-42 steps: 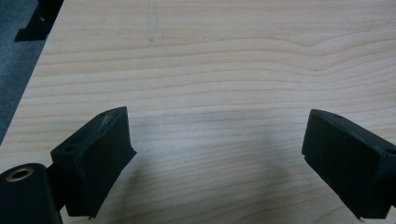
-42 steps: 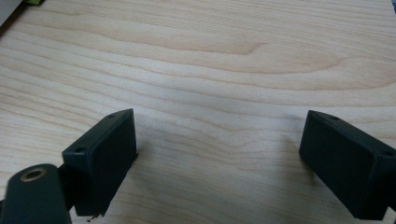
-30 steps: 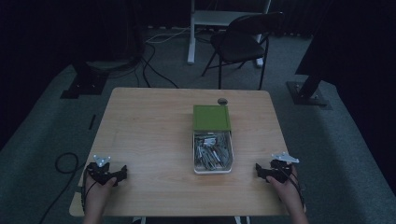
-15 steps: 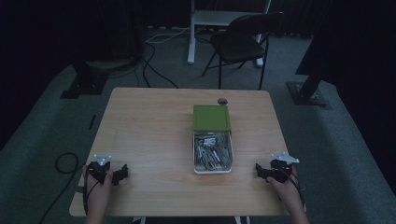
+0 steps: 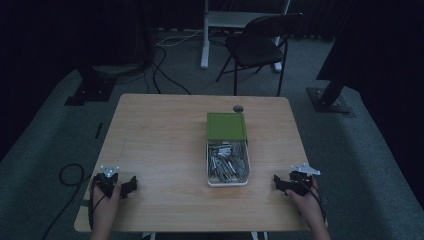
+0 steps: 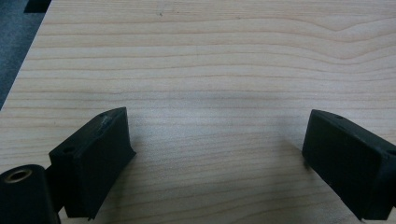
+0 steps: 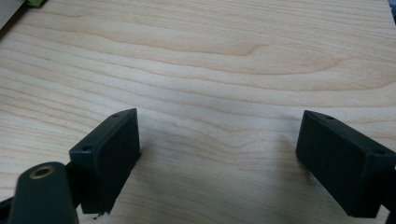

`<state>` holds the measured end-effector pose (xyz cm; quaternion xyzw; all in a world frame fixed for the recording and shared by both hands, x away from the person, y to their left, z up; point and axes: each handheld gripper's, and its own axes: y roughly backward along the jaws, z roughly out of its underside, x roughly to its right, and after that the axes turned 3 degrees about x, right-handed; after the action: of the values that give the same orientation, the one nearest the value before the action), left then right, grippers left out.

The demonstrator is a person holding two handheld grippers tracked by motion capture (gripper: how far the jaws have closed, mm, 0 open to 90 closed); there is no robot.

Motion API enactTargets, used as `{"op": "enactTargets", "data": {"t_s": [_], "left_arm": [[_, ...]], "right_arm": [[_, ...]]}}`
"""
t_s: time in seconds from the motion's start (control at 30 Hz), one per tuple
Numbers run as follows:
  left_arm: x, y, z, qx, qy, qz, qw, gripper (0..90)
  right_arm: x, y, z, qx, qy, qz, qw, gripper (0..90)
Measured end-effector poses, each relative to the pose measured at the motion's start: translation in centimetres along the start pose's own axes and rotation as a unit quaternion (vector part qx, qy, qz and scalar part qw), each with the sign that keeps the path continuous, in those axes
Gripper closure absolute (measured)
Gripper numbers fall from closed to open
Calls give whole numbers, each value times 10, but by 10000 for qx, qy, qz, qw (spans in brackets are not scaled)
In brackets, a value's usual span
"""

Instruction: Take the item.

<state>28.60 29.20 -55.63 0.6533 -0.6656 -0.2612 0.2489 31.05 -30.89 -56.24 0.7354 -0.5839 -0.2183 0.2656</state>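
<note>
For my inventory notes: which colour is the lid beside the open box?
Green; the lid shows best in the high view.

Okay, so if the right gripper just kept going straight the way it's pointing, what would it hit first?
Probably nothing soon. The right gripper, jaws wide open, looks out over bare table; the white tray of metal pieces and its green lid sit off to one side of its line, though depth is hard to judge.
</note>
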Motion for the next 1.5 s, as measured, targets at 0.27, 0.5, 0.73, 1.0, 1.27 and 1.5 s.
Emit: {"op": "enactTargets", "data": {"t_s": [0.27,0.5,0.73,1.0,1.27,1.5], "left_arm": [[2,0,0,2,53,-49,10000,86],[2,0,0,4,59,-57,10000,86],[2,0,0,4,63,-56,10000,86],[2,0,0,-2,57,-57,10000,85],[2,0,0,-19,44,-50,10000,75],[2,0,0,-18,44,-50,10000,76]], "right_arm": [[-8,2,-2,-127,74,-67,9999,136],[-18,10,-11,-150,187,-165,9996,137],[-28,28,-32,152,119,-300,9994,137],[-43,54,-60,662,182,-521,9963,139],[-60,69,-79,925,370,-726,9924,143],[-80,75,-89,1074,525,-957,9882,149]]}}
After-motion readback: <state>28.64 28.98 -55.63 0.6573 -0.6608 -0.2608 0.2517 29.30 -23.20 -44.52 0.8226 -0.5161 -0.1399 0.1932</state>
